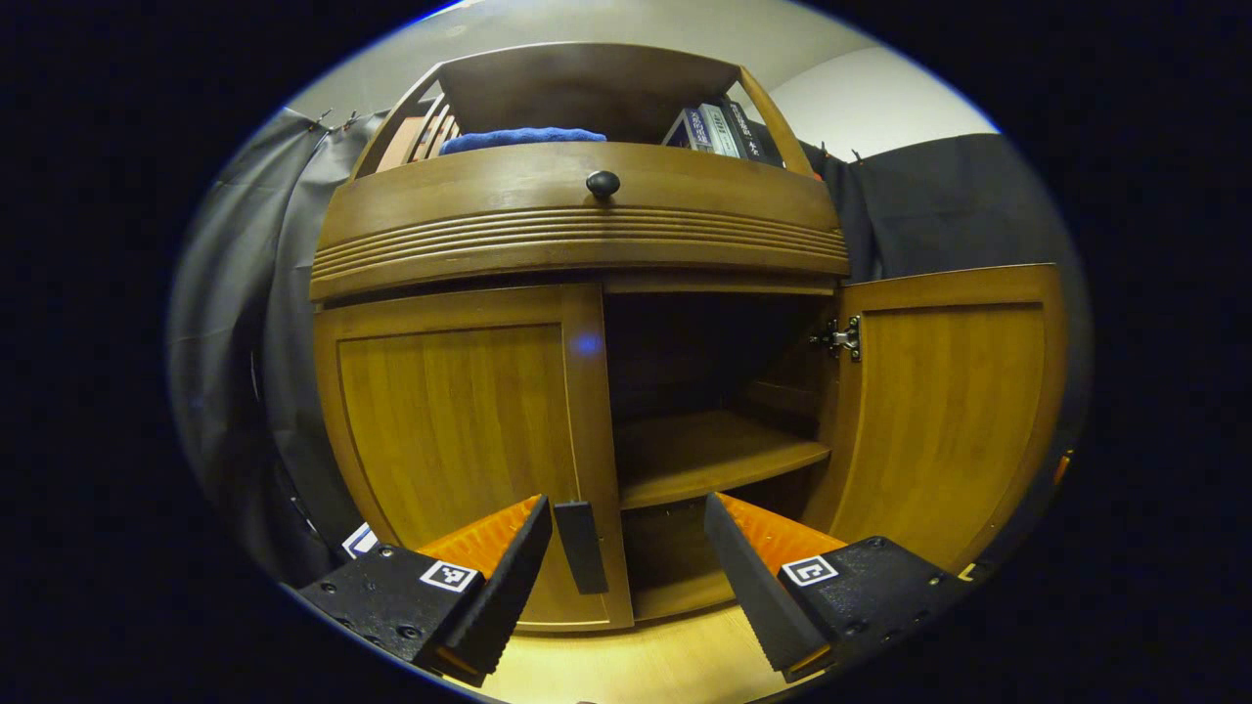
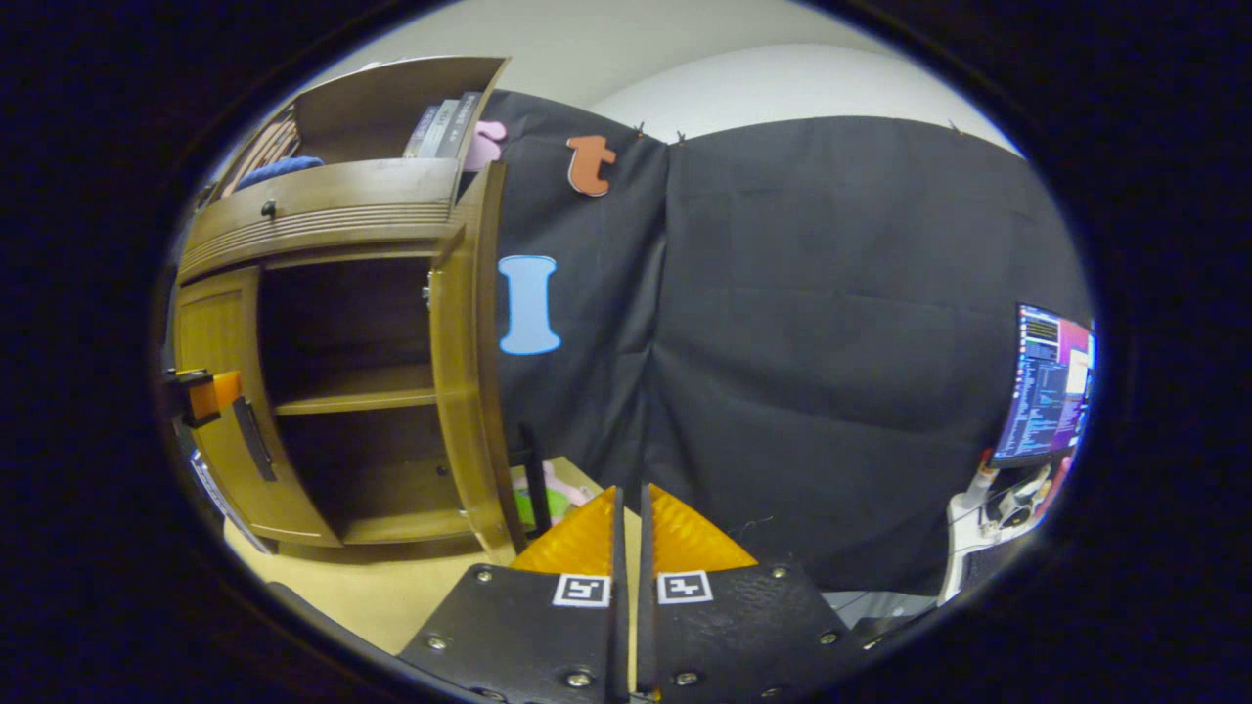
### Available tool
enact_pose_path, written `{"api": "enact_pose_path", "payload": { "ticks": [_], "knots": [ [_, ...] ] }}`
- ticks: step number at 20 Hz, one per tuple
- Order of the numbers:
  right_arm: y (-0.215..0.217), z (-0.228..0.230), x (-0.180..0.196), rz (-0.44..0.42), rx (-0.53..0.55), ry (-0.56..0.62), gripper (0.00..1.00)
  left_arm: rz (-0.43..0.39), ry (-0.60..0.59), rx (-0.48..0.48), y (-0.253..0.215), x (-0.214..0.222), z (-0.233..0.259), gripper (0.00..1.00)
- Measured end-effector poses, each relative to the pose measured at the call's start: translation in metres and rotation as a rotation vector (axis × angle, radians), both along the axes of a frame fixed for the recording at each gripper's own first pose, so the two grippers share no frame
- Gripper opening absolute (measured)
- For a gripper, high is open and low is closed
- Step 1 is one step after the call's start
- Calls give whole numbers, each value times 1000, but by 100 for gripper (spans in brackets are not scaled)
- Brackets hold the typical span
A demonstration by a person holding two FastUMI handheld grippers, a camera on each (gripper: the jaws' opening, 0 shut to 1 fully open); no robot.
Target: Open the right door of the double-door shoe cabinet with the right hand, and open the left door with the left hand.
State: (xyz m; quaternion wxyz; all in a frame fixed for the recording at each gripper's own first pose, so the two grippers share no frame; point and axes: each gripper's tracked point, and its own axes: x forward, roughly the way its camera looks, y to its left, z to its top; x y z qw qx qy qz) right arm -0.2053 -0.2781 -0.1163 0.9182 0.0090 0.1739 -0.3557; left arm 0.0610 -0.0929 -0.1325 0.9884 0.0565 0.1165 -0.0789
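Right door point(image 1: 944, 411) stood open | left door point(image 1: 460, 440) shut, its upright handle point(image 1: 581, 546) between the open left claw's point(image 1: 626, 557) fingers | right claw point(image 2: 628, 533) closed, empty.

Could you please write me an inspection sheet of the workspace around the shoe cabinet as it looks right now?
Surface: pale wooden floor in front of the cabinet.
Job's things: brown wooden double-door shoe cabinet; right door swung open, left door closed, its dark vertical handle untouched.
Clutter: folded blue cloth and books on the top shelf; inner shelf bare.
Grippers: left hand-held gripper open, fingers either side of the handle, not closed on it; right hand-held gripper shut, holding nothing, away from the cabinet.
Cables: nothing seen clearly.
Surroundings: black cloth booth wall; lit monitor at the right.
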Motion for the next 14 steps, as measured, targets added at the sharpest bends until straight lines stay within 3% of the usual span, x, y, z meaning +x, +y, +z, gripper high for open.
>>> {"api": "enact_pose_path", "payload": {
  "ticks": [10, 14],
  "knots": [
    [-21, 2, -44, -122, -37, 58, 4, 86, 45, 33, 30, 48, -35, 99],
    [-20, -2, -51, -138, -33, 74, 4, 99, 109, 18, 34, 58, -59, 83]
  ]
}}
